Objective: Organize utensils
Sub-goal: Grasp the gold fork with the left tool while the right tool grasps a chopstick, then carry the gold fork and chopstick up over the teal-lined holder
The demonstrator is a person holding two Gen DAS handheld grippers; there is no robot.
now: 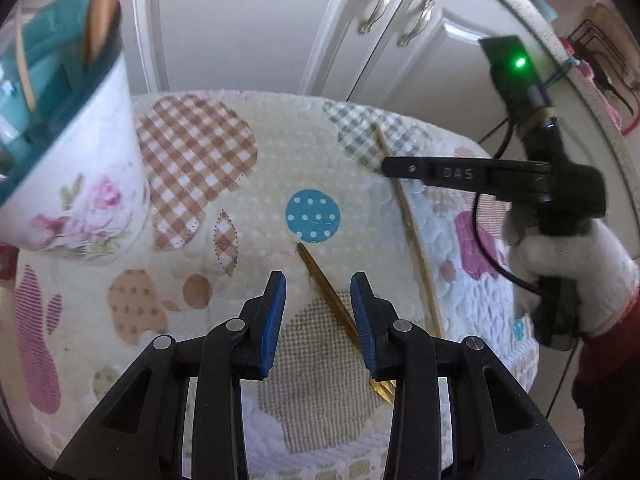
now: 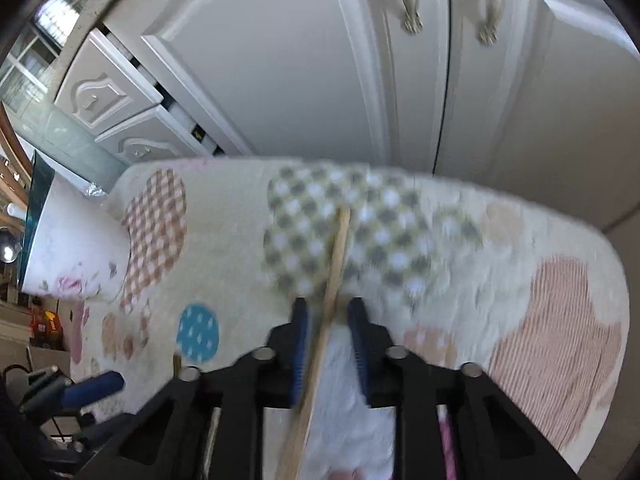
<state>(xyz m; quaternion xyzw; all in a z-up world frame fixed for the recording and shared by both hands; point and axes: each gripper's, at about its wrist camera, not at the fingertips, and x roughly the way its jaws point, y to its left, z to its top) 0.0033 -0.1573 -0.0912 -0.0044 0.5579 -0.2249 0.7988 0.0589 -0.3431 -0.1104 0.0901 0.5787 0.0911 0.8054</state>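
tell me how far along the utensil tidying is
Done: the floral white cup with teal rim already holds wooden sticks. In hand: the right tool straddles a thin wooden chopstick on the patchwork cloth; a firm grip isn't clear. The left tool stands open over the gold metal fork. Left: both still need to go in the cup.

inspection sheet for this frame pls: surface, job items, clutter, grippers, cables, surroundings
Surface: patchwork-print cloth covers the table.
Job's things: gold fork and wooden chopstick lie on the cloth; floral holder at left already holds sticks.
Clutter: nothing seen.
Grippers: left gripper open, fork handle between its pads, untouched; right gripper straddles the chopstick, blurred, contact unclear.
Cables: black cable loops from the right gripper past the gloved hand.
Surroundings: white cabinet doors, drawers at far left.
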